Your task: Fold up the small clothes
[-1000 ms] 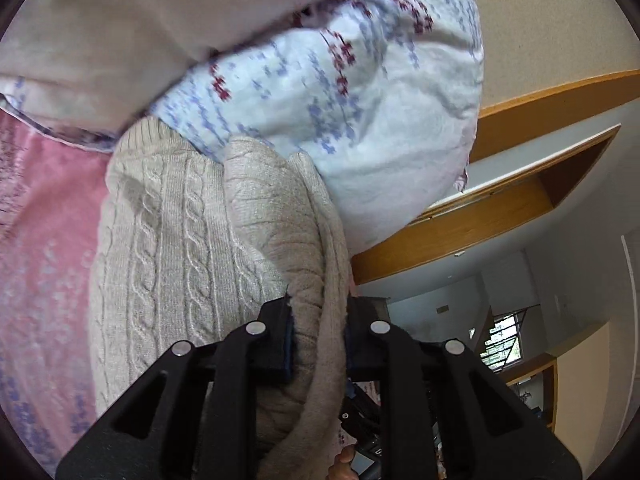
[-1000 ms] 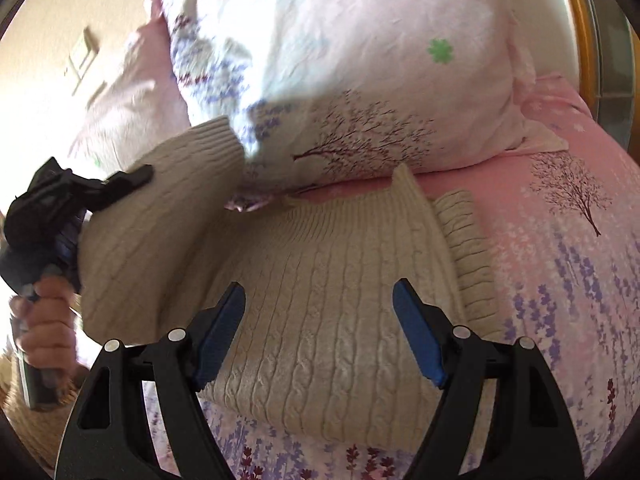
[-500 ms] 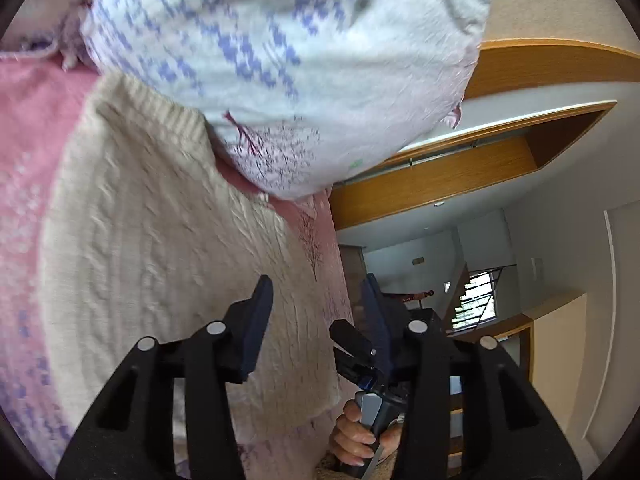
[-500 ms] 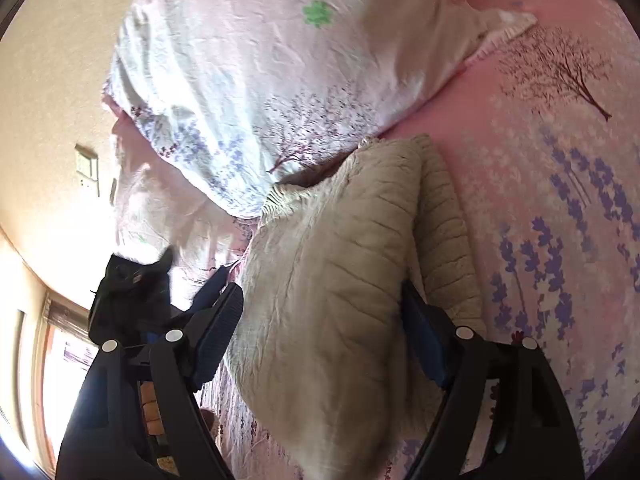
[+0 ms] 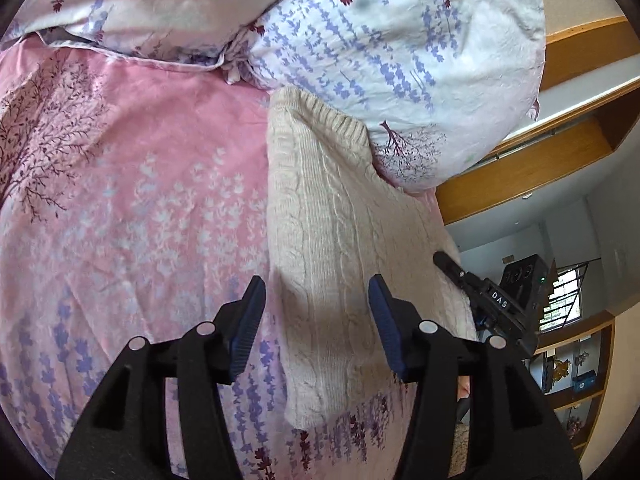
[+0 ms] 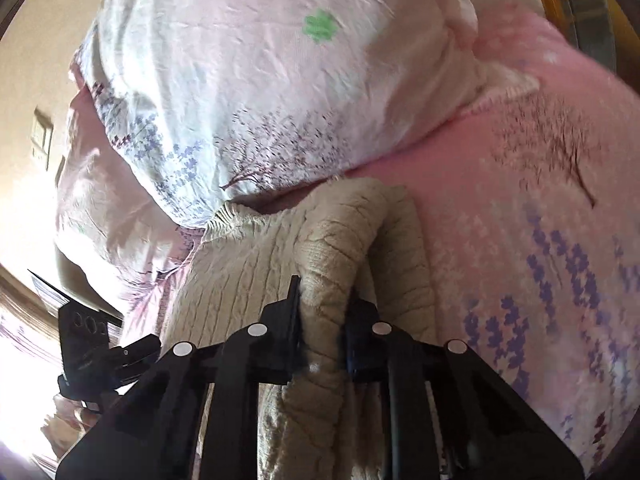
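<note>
A beige cable-knit sweater (image 5: 340,220) lies folded into a long strip on the pink floral bedsheet (image 5: 140,200), its far end against a pillow. My left gripper (image 5: 316,284) hovers over the strip's near part. Its jaws are opening and its blue pads (image 5: 250,320) touch nothing. In the right wrist view the sweater (image 6: 240,264) bunches up, and my right gripper (image 6: 324,292) is closing with its pads pressed on a raised fold of the knit. Each gripper shows in the other's view, the right gripper (image 5: 480,292) at the sweater's right edge and the left gripper (image 6: 100,344) low at the left.
A large floral pillow (image 5: 400,60) lies at the head of the bed with a second pillow (image 5: 160,0) beside it. The sweater's top edge is tucked against the large pillow (image 6: 280,80). A wooden frame (image 5: 540,168) and shelves (image 5: 576,380) stand beyond the bed's right edge.
My left gripper let go of the sweater fold, opened and sank toward the bed. My right gripper went from wide open over the sweater to clamped on a fold of it.
</note>
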The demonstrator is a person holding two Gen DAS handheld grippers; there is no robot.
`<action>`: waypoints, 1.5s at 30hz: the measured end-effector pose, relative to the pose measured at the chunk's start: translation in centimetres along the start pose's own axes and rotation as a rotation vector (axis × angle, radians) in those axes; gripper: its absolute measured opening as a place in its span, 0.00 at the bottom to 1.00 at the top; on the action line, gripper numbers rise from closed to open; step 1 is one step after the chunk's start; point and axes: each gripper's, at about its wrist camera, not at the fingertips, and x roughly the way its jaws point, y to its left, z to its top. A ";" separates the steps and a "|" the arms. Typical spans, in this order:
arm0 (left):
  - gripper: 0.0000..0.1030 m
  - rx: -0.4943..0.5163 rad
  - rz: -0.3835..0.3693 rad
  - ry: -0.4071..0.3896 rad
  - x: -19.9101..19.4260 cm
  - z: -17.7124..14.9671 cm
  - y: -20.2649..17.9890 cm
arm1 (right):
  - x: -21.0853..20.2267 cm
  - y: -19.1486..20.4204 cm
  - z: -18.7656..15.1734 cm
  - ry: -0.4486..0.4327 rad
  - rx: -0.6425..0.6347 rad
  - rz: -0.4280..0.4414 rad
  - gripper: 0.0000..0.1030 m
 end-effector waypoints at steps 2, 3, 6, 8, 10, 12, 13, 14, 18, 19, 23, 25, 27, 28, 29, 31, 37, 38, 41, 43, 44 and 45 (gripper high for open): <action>0.53 0.022 -0.009 0.007 0.4 -0.3 -0.3 | -1.3 2.4 0.5 -0.078 -0.116 -0.027 0.16; 0.55 0.030 -0.007 0.004 0.4 -0.4 -0.4 | -2.0 3.5 0.6 -0.121 -0.169 -0.030 0.16; 0.56 0.048 -0.011 -0.002 0.4 -0.5 -0.5 | -2.1 4.4 0.7 -0.174 -0.235 -0.108 0.16; 0.56 0.046 -0.022 0.011 0.5 -0.5 -0.5 | 0.2 2.2 0.8 -0.086 -0.165 -0.177 0.16; 0.56 0.049 -0.031 0.025 0.4 -0.7 -0.4 | 1.9 -0.6 0.3 -0.010 -0.069 -0.195 0.17; 0.56 0.063 -0.030 0.029 0.0 -1.1 -0.4 | 1.3 -2.0 0.3 -0.013 0.021 -0.119 0.19; 0.57 0.062 -0.029 0.026 -0.2 -1.2 -0.3 | 0.8 -2.2 0.3 -0.005 0.049 -0.113 0.26; 0.57 0.060 -0.034 0.031 -0.4 -1.5 -0.3 | 0.2 -2.1 0.4 -0.001 0.071 -0.110 0.33; 0.58 0.058 -0.050 0.042 -1.0 -2.7 -0.1 | -3.6 -2.5 -1.4 -0.017 0.100 -0.043 0.50; 0.58 0.064 -0.047 0.039 -1.2 -3.2 0.0 | -4.2 -2.3 -2.0 -0.018 0.105 -0.020 0.50; 0.57 0.070 -0.026 0.032 -1.1 -4.9 -0.3 | -6.3 -2.3 -4.6 -0.028 0.100 -0.002 0.49; 0.57 0.075 -0.015 0.034 -1.1 -5.7 -0.7 | -6.9 -2.2 -5.3 -0.033 0.083 -0.011 0.49; 0.46 0.097 -0.009 0.034 -0.9 -6.2 -1.2 | -6.8 -1.8 -5.7 -0.038 0.056 -0.011 0.49; 0.43 0.109 -0.005 0.035 -0.8 -6.4 -1.4 | -6.7 -1.7 -5.9 -0.037 0.044 -0.013 0.48; 0.37 0.117 0.002 0.034 -0.7 -6.5 -1.6 | -6.4 -1.4 -6.0 -0.032 0.028 -0.021 0.41; 0.27 0.121 0.010 0.025 -0.4 -6.4 -1.6 | -5.7 -1.2 -6.2 -0.011 0.009 -0.042 0.16; 0.13 0.130 -0.046 0.010 -1.7 -6.1 -0.6 | -8.7 -0.7 -6.1 -0.148 0.011 0.001 0.10; 0.13 0.145 -0.051 0.006 -2.0 -6.2 -0.6 | -9.4 -0.7 -6.1 -0.162 0.011 0.007 0.10; 0.12 0.192 -0.044 0.009 -2.3 -6.7 -0.4 | -9.6 -0.5 -6.9 -0.149 -0.013 -0.019 0.10; 0.12 0.214 -0.025 0.018 -2.1 -7.0 -0.1 | -8.8 -1.0 -7.6 -0.115 -0.013 -0.061 0.09; 0.12 0.219 -0.016 0.022 -1.9 -7.2 -0.1 | -8.3 -1.5 -7.9 -0.095 0.002 -0.076 0.09; 0.12 0.226 -0.010 0.024 -1.8 -7.4 0.0 | -7.8 -1.9 -8.1 -0.082 0.016 -0.093 0.09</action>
